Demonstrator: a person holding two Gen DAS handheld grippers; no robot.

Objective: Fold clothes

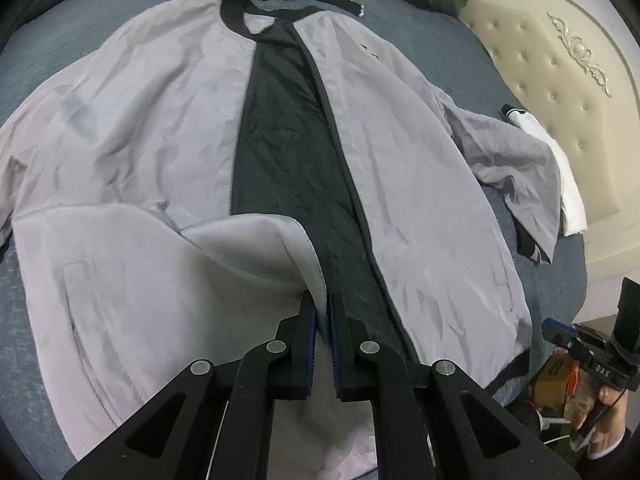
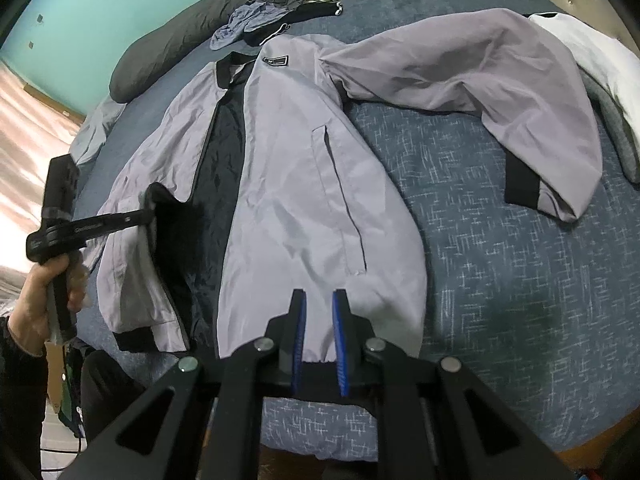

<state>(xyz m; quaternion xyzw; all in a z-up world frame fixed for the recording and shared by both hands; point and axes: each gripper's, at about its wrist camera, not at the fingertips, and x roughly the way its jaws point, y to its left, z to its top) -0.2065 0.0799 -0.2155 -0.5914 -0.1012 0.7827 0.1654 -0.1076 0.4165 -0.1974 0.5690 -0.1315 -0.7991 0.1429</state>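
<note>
Left hand-held gripper (image 1: 323,300) is closed narrow on the zipper edge of the left front panel (image 1: 256,240) of the grey jacket (image 1: 400,160), near the hem; the panel is lifted and turned so that its pale inner face shows. Right hand-held gripper (image 2: 320,296) has its jaws moderately apart and holds nothing; it sits just above the hem of the right front panel (image 2: 304,200). Whether its fingertips touch the cloth cannot be told.

The jacket lies face up and unzipped on the blue bed (image 2: 500,280), its dark lining (image 1: 288,152) exposed down the middle. The right sleeve (image 2: 480,92) is spread out to the side, black cuff (image 2: 524,180) near the bed's edge.

Judgement: the step in hand is closing the left panel over the lining. To do it well, the grip should stay on the zipper edge and carry it low across until it meets the opposite zipper line, keeping the hem level so the panel does not twist.

Room: the bed's near edge lies directly under both tools, so little slack exists toward the person. Open bed lies right of the jacket body. Farther off, a white garment (image 2: 592,52) touches the sleeve by the padded headboard (image 1: 560,80), and a pile of clothes (image 2: 280,0) sits just beyond the collar (image 2: 224,72).
</note>
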